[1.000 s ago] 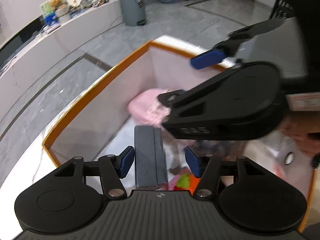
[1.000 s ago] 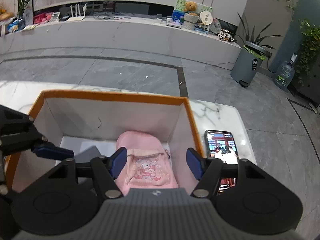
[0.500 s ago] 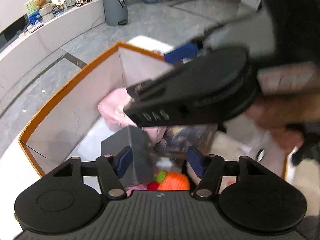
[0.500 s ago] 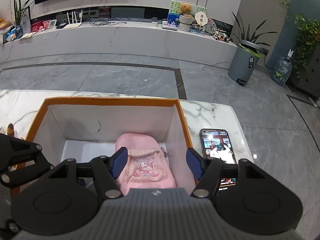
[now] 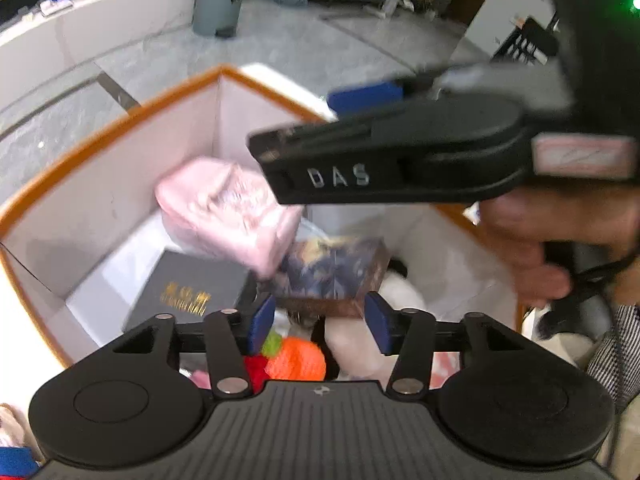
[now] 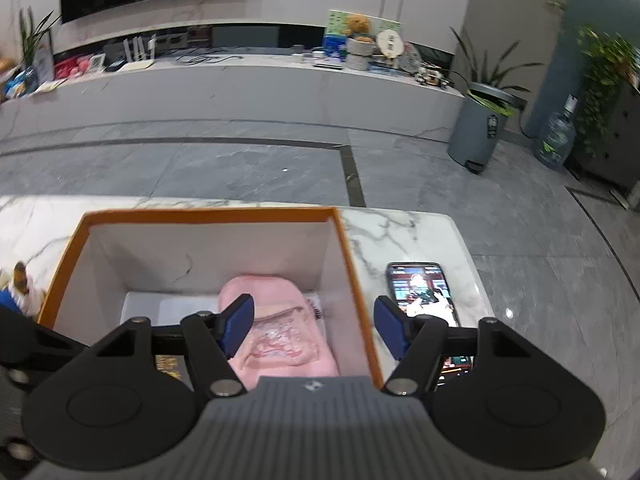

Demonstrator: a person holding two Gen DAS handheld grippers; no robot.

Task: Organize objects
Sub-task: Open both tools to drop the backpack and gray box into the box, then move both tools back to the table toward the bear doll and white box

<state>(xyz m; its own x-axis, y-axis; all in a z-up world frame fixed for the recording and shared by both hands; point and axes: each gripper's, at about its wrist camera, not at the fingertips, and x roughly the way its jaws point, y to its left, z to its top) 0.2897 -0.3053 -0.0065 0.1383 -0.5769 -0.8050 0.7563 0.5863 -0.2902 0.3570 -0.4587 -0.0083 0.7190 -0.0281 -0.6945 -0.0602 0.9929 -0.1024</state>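
A: Fingers [image 5: 261, 322] of the left gripper [image 5: 318, 322] are seen spread apart with nothing pinched, low centre of the left wrist view. Dark grey box [image 5: 188, 292] with gold lettering is lying flat on the floor of the orange-rimmed box [image 5: 100, 136], lower left, apart from the pads, so it is judged as already put down.

B: Noted. Middle of the frame?

A: Pink pouch [image 5: 228, 216] is propped over the grey box's far edge. Patterned box [image 5: 332, 272] is wedged just beside it, between the blue pads in the picture. Orange knitted toy [image 5: 296, 360] is tucked under the fingers. Space is judged tight, hence the stacking.

B: Right side?

A: Right gripper [image 6: 314, 326] is held over the carton's right wall, jaws parted, grasping nothing. In the left view its body is spread across the upper right, blocking part of the carton. Phone [image 6: 422, 292] is left on the marble table [image 6: 400, 228], right of the carton, screen lit. Bin [image 6: 478, 132] is seen upper right, well apart.
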